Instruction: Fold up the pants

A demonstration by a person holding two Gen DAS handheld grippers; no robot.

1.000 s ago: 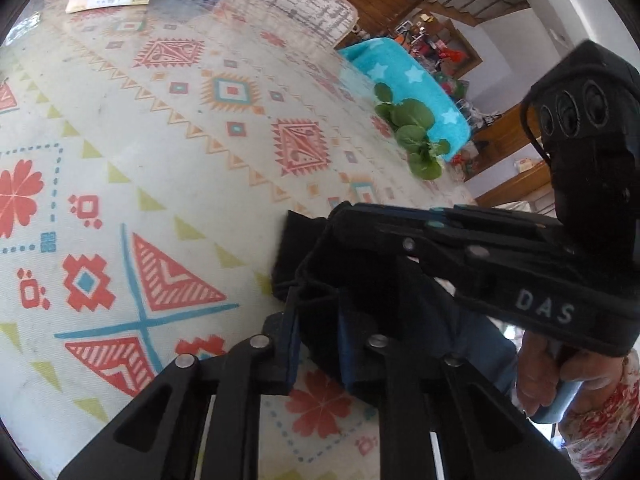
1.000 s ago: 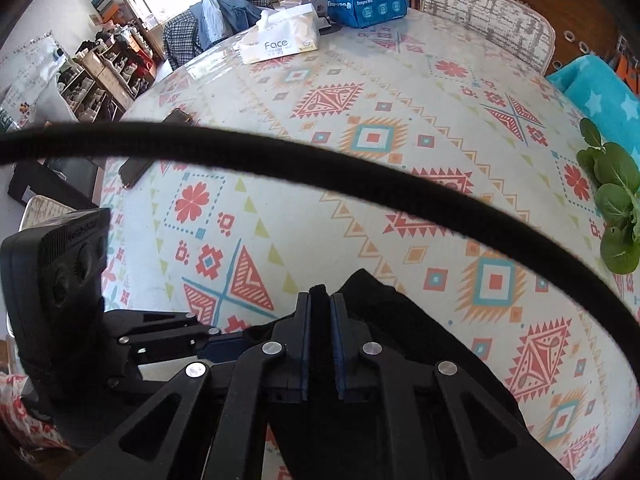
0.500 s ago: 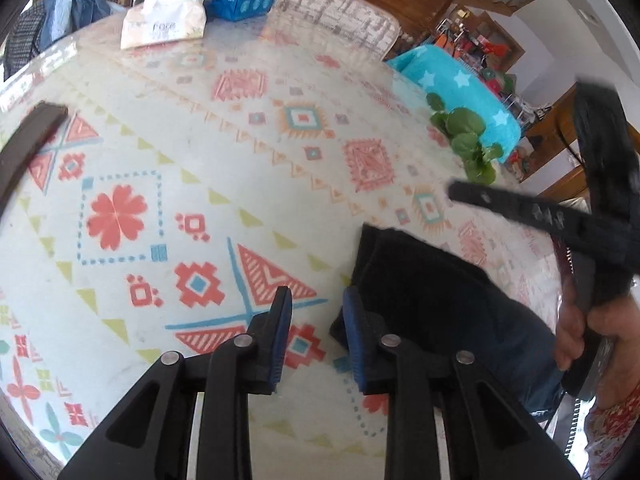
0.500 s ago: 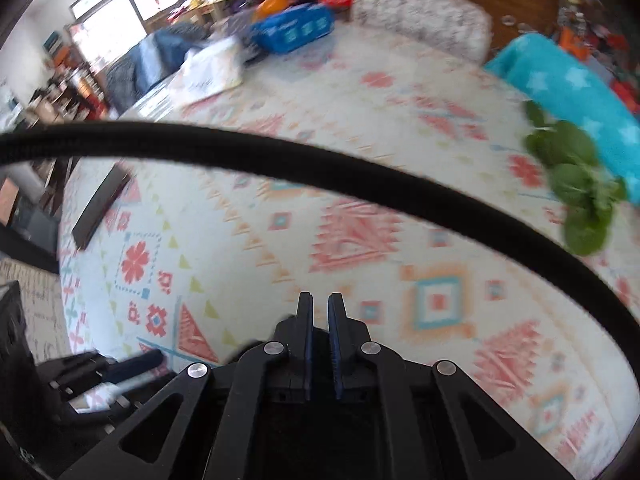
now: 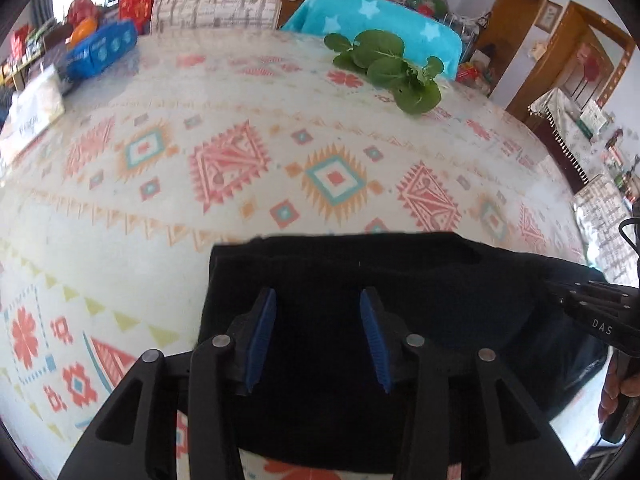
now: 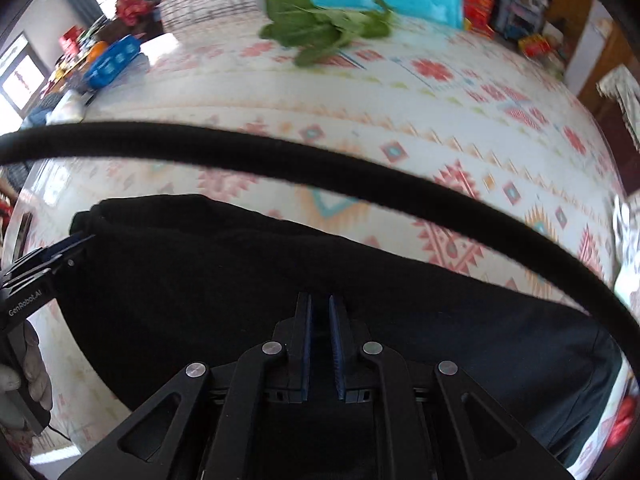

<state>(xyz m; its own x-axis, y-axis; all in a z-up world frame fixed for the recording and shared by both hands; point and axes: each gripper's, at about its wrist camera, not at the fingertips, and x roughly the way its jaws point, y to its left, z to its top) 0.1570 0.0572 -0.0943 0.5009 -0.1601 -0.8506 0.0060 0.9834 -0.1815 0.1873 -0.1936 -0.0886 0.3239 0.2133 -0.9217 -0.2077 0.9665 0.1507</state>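
The black pants [image 5: 400,292] lie flat as a folded band near the front edge of the patterned table [image 5: 248,184]. They also show in the right wrist view [image 6: 240,272]. My left gripper [image 5: 318,300] is open and empty, just above the left part of the pants. My right gripper [image 6: 319,308] hovers over the middle of the pants with its blue pads nearly together and nothing visibly between them. It appears at the right edge of the left wrist view [image 5: 592,300].
Leafy greens [image 5: 396,68] lie at the far side of the table. A blue packet [image 5: 100,50] and a tissue pack [image 5: 32,108] sit at the far left. Chairs with a teal blanket [image 5: 384,16] stand behind. A black cable [image 6: 320,164] crosses the right wrist view.
My left gripper let go of the pants' edge, opened wide and swung over the folded pants. My right gripper moved right and sits above the flat pants.
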